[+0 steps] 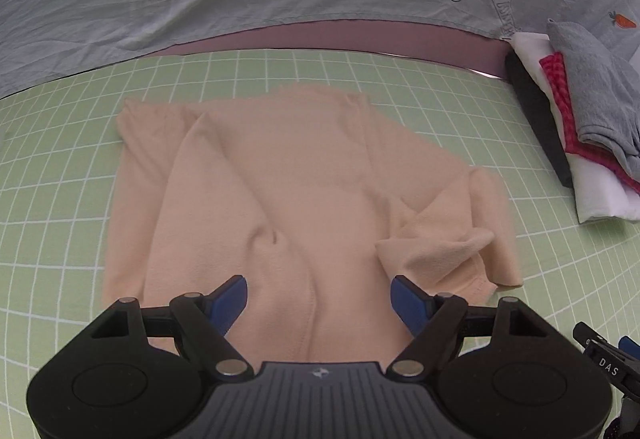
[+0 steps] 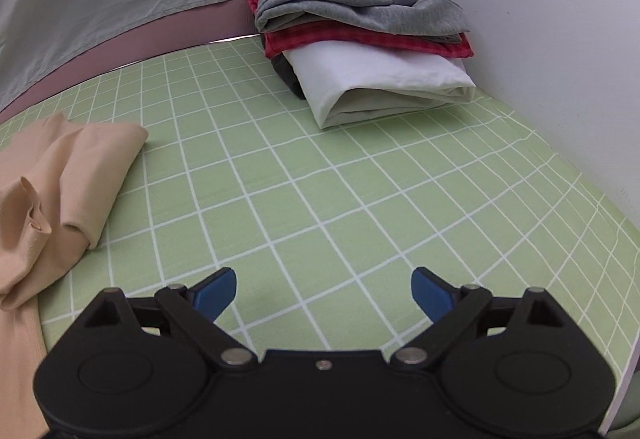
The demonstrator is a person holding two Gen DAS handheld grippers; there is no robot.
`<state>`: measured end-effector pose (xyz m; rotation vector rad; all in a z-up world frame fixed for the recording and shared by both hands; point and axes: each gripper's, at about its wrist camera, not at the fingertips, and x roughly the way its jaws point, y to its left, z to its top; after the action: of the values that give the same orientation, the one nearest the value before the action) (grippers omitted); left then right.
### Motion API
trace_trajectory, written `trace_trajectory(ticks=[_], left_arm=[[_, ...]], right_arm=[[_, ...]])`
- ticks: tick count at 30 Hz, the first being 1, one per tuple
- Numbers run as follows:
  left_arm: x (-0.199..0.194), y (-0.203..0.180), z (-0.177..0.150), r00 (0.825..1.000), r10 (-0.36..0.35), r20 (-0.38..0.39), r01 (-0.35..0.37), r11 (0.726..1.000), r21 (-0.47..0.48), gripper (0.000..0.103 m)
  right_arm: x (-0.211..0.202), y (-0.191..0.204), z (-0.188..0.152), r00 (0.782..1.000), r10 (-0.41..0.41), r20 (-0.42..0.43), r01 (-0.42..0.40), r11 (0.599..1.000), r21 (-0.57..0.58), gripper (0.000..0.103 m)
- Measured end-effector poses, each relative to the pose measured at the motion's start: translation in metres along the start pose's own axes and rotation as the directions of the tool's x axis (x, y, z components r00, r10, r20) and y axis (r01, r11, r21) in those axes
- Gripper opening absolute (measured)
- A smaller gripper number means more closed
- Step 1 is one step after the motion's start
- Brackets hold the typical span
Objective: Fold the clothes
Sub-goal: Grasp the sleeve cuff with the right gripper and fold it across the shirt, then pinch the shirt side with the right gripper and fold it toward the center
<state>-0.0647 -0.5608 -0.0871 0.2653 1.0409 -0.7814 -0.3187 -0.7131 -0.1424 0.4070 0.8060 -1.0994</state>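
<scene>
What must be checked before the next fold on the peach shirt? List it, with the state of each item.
1. Left gripper jaws open and empty over the near part of the peach shirt: ok.
2. Right gripper jaws open and empty, over bare green grid mat, off the shirt: ok.
3. Shirt lying smooth for folding: not ok; the right sleeve is crumpled and ridges run down the body.
4. Left sleeve flat on the mat: ok.
5. Stack of folded clothes apart from the shirt, with mat between them: ok.
6. Near hem of the shirt straight: cannot tell; the left gripper hides it.
</scene>
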Motion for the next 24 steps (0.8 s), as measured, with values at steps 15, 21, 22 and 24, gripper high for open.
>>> trace_trajectory(ticks=[15, 21, 22, 24], left_arm=[[0.027, -0.010, 0.002, 0.985, -0.167, -0.051, 0.167, 0.986, -0.008, 0.002], [-0.014, 0.034, 0.021, 0.987, -0.140, 0.074, 0.148, 0.983, -0.105, 0.002], [-0.023, 0.046, 0.026, 0.986, -0.131, 0.102, 0.144, 0.980, -0.138, 0.001], [-0.044, 0.073, 0.037, 0.982, -0.102, 0.159, 0.134, 0.969, -0.208, 0.001]], right_arm=[[0.005, 0.023, -0.005, 0.999, -0.003, -0.037, 0.000, 0.997, -0.082, 0.095], [-0.002, 0.043, -0.008, 1.000, 0.015, -0.027, -0.019, 0.987, -0.162, 0.095], [-0.004, 0.047, -0.009, 0.999, 0.020, -0.025, -0.024, 0.984, -0.177, 0.095], [-0.006, 0.054, -0.010, 0.999, 0.032, -0.024, -0.036, 0.978, -0.206, 0.095]])
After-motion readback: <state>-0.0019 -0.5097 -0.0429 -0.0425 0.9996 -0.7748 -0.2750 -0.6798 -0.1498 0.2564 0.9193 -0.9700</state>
